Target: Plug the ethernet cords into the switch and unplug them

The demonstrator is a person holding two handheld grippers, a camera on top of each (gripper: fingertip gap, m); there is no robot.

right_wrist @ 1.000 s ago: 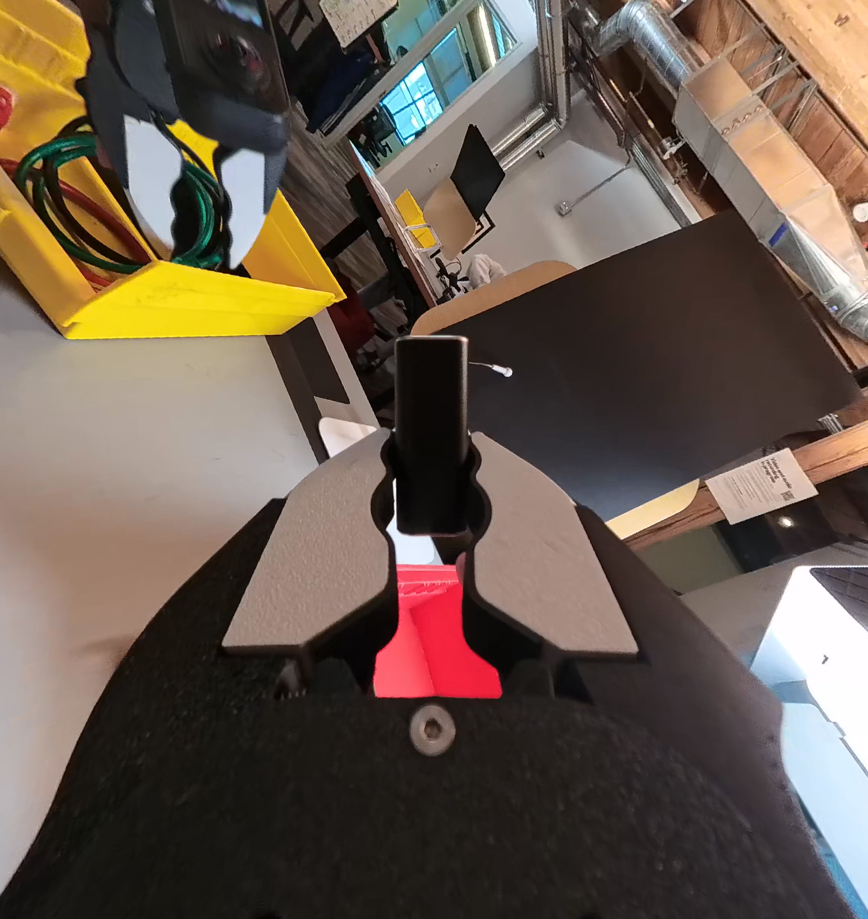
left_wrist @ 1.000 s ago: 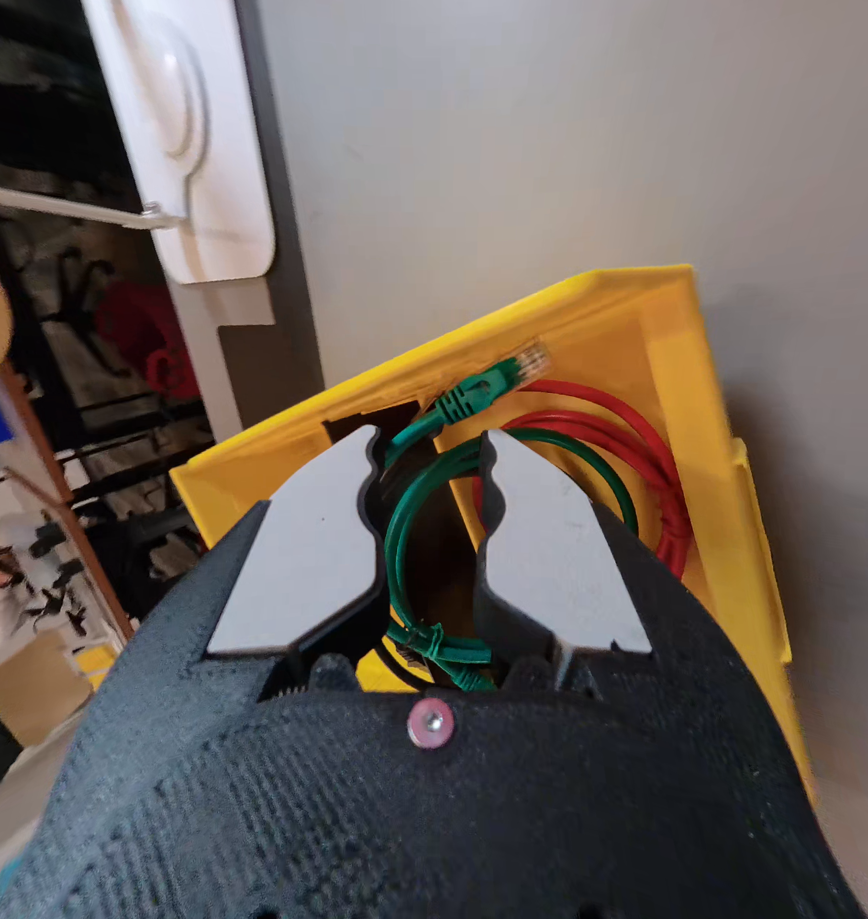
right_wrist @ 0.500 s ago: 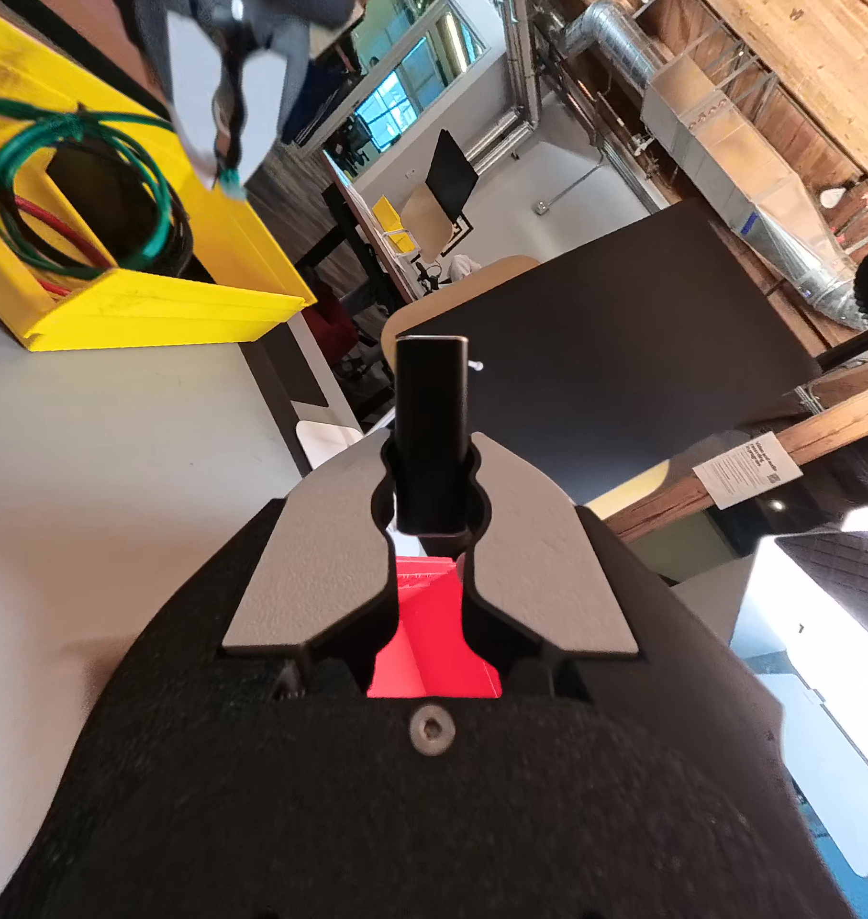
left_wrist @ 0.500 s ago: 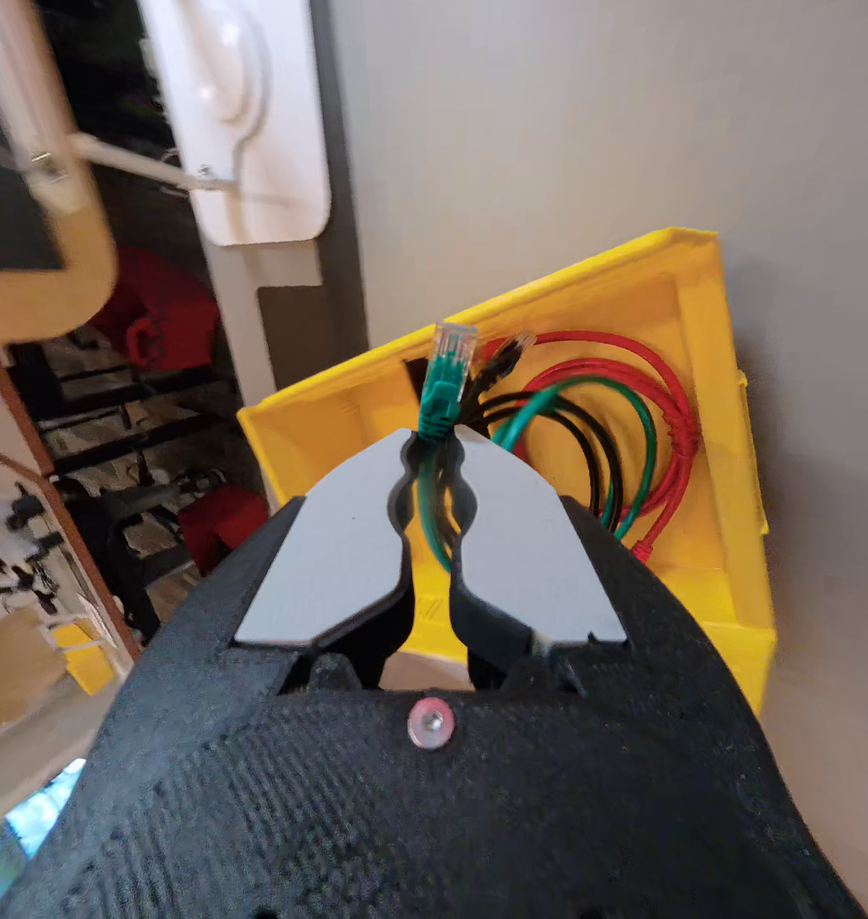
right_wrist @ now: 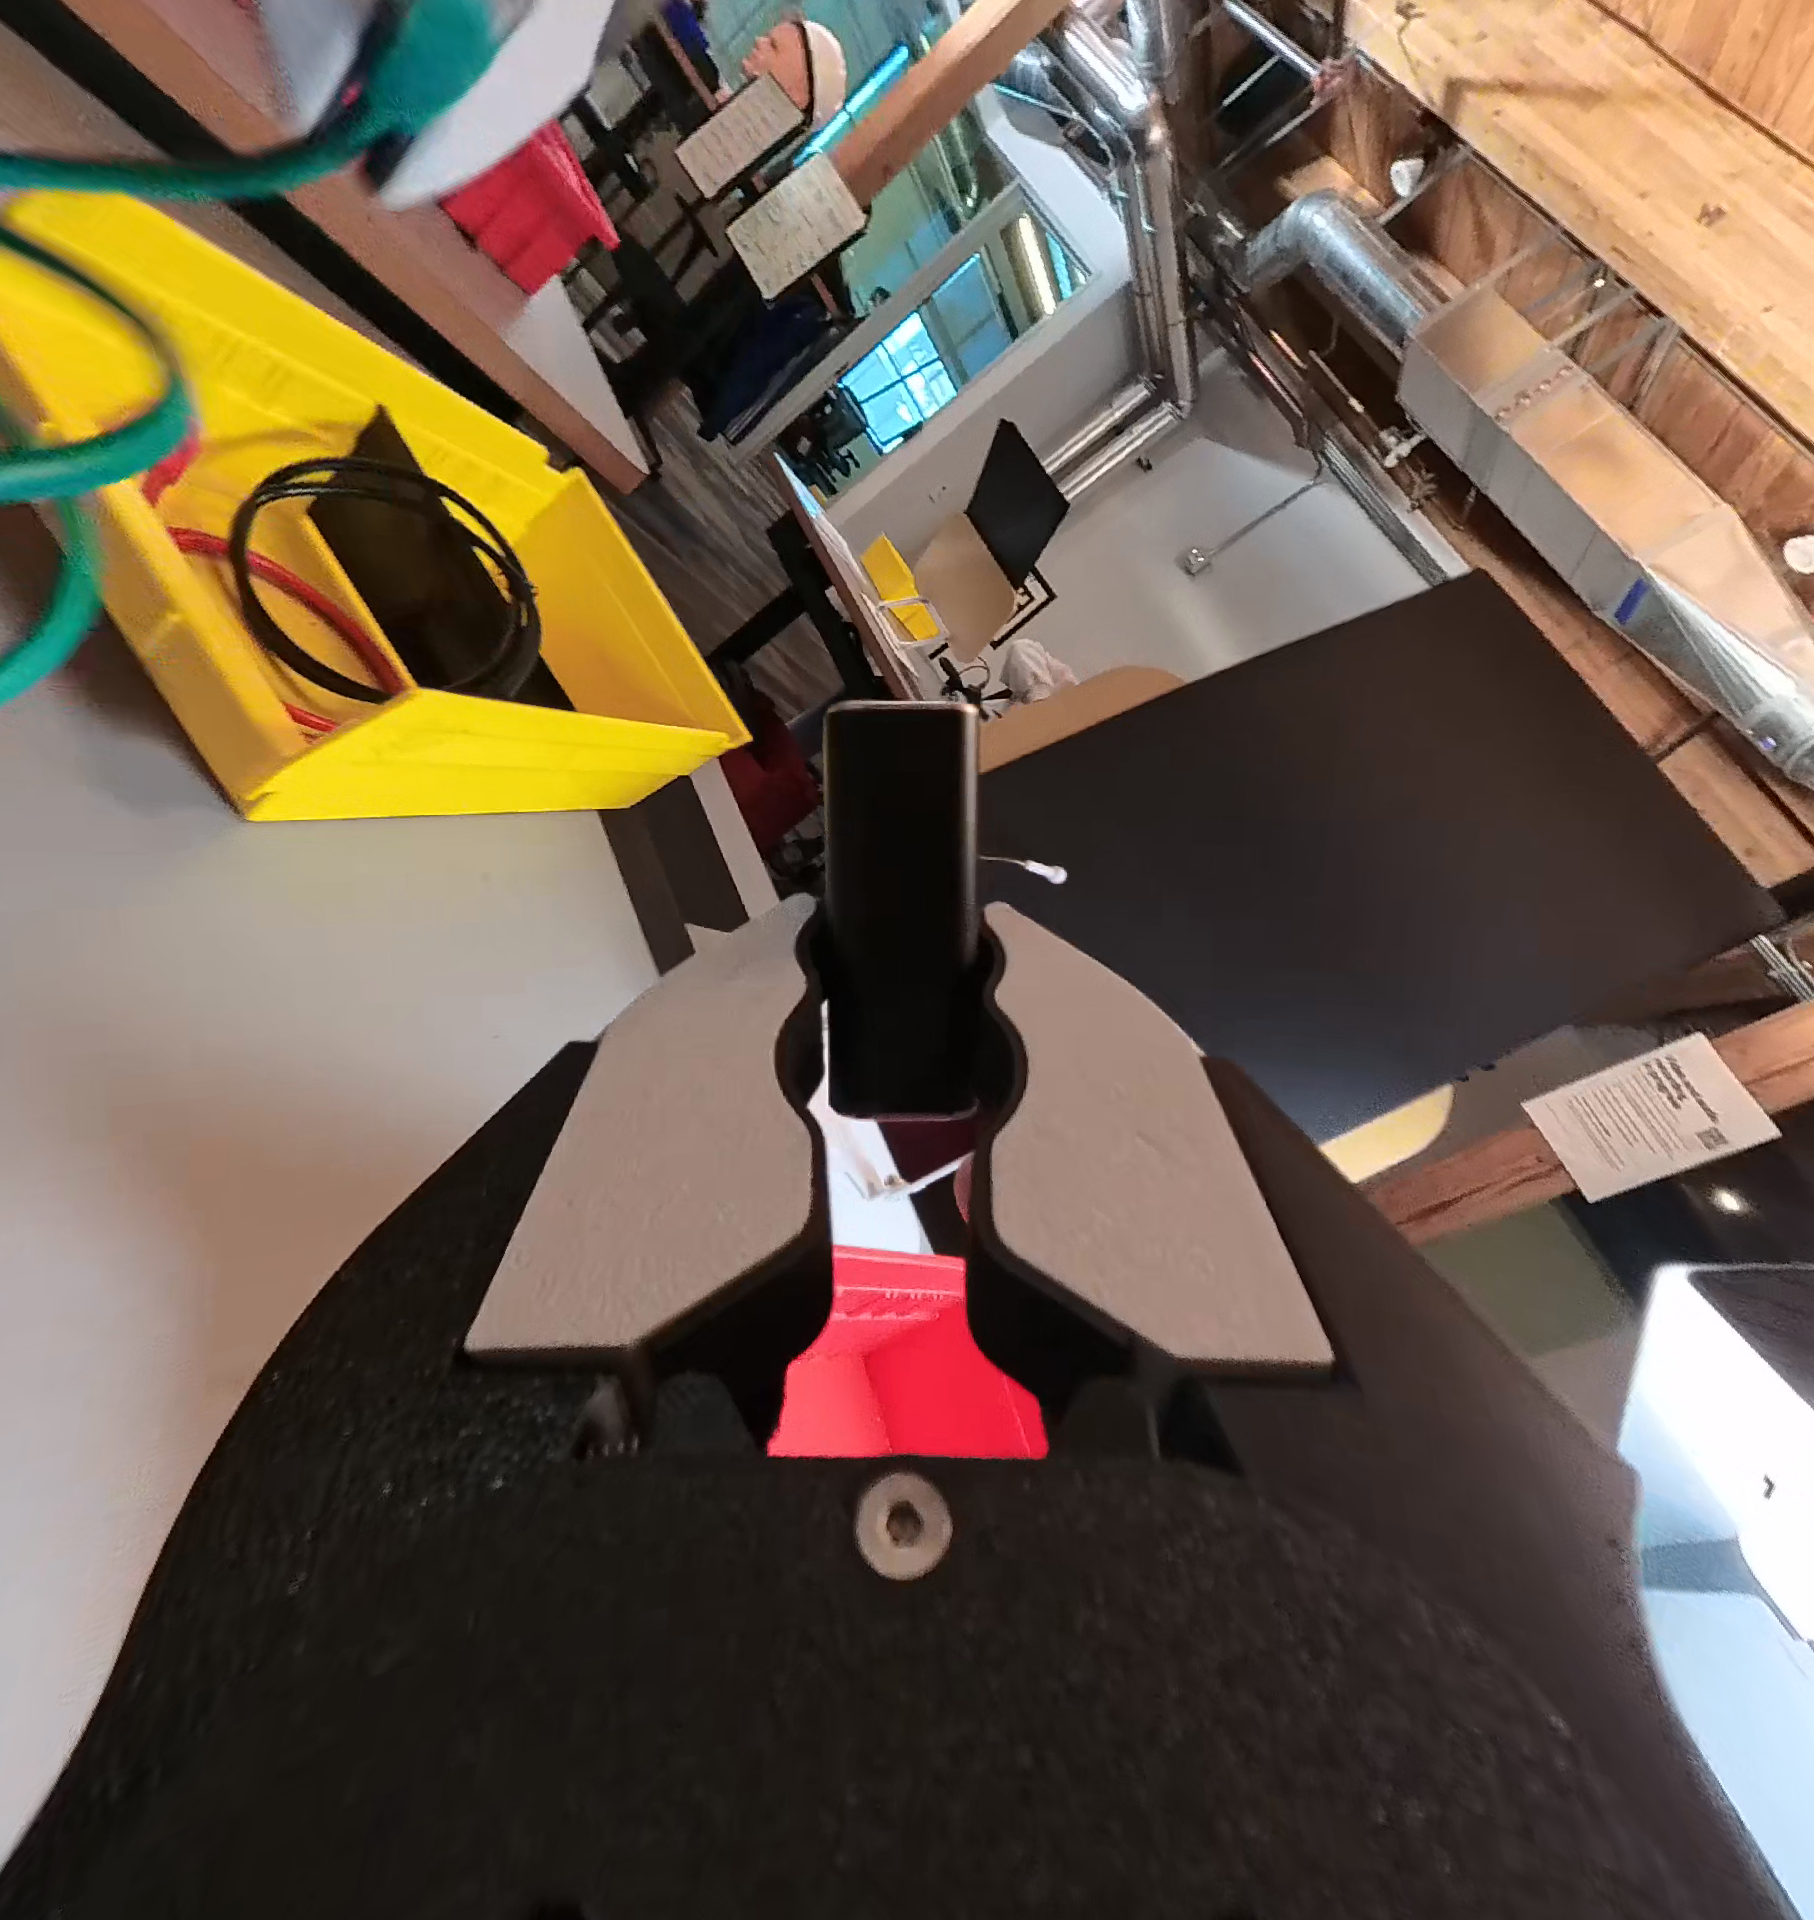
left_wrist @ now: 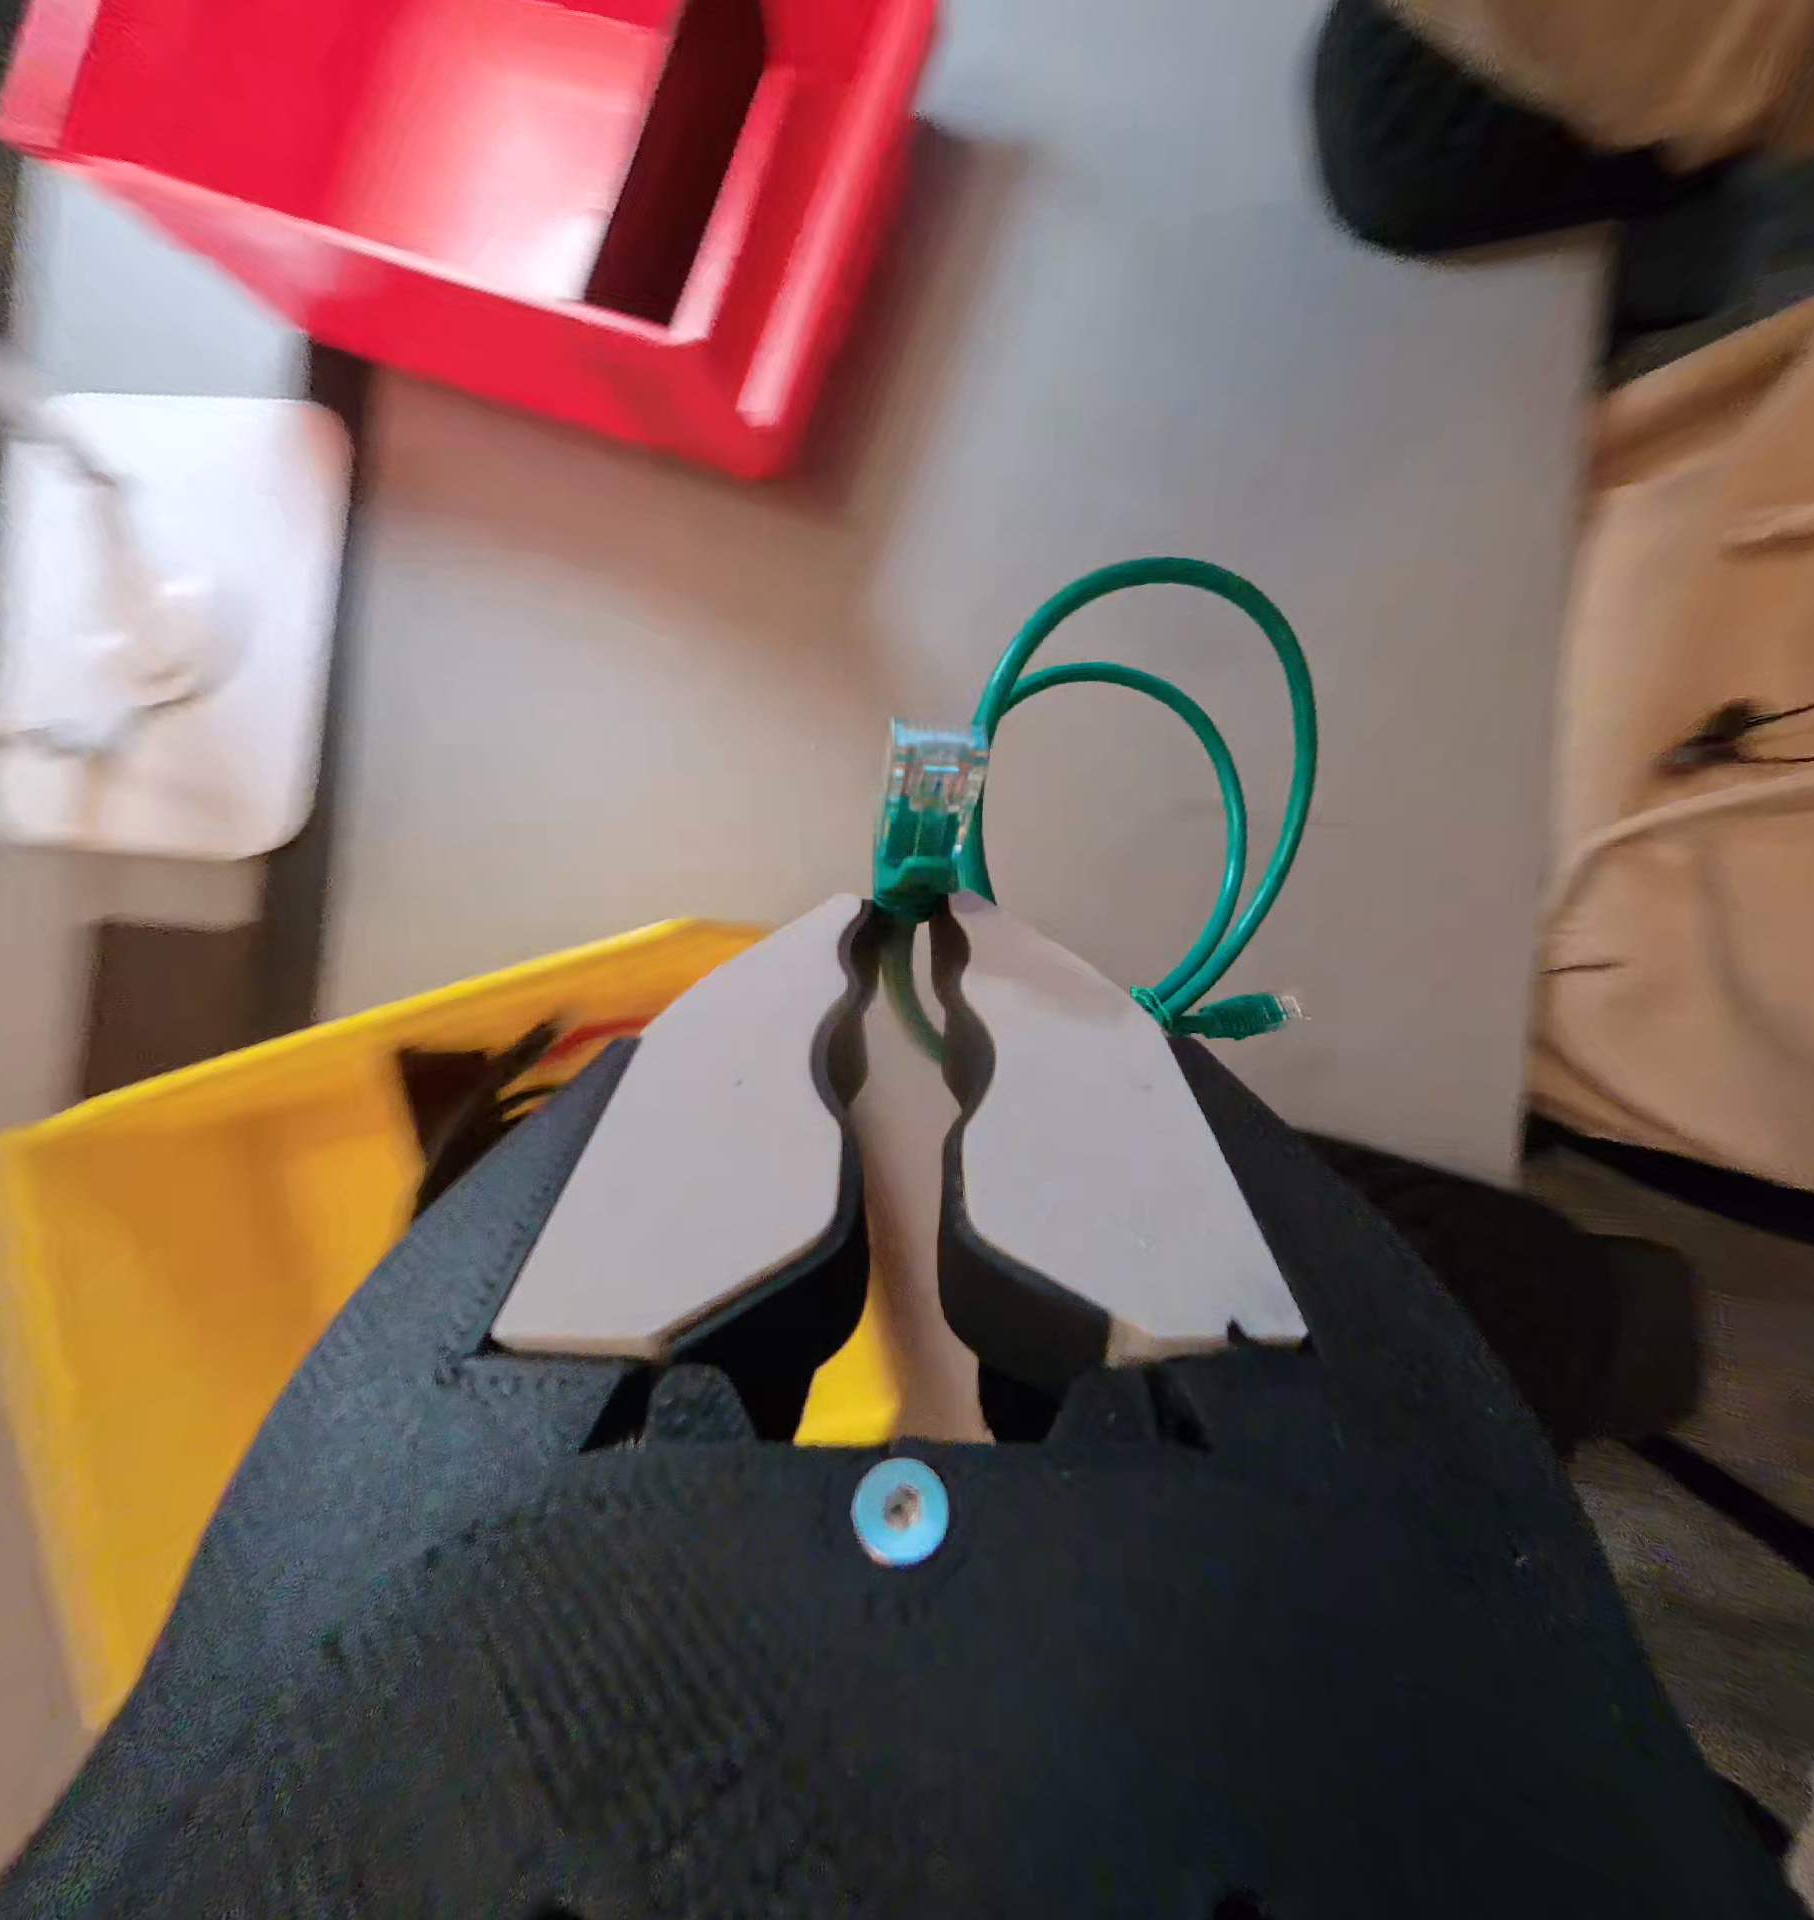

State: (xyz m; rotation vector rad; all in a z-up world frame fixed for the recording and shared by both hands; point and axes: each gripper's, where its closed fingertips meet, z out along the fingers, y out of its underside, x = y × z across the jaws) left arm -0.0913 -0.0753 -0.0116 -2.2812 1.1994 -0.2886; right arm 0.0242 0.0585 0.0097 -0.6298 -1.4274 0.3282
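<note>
Barely begun: one green cord lifted, nothing plugged in yet.

Clamped near its tips, the left gripper [left_wrist: 908,920] pinches the green cord [left_wrist: 1272,769] just behind its clear plug [left_wrist: 932,774], the plug standing past the fingertips and the loops hanging above the desk [left_wrist: 612,665]. The right gripper [right_wrist: 898,935] is pressed against the black switch [right_wrist: 900,904], held in the air off the desk; its ports do not show. By my reading every plugging and unplugging is left to do. The yellow bin [right_wrist: 467,774], towards the desk's far edge, holds a black cord [right_wrist: 259,603] and a red cord [right_wrist: 290,603]. The red bin [left_wrist: 529,343] shows nothing inside.
</note>
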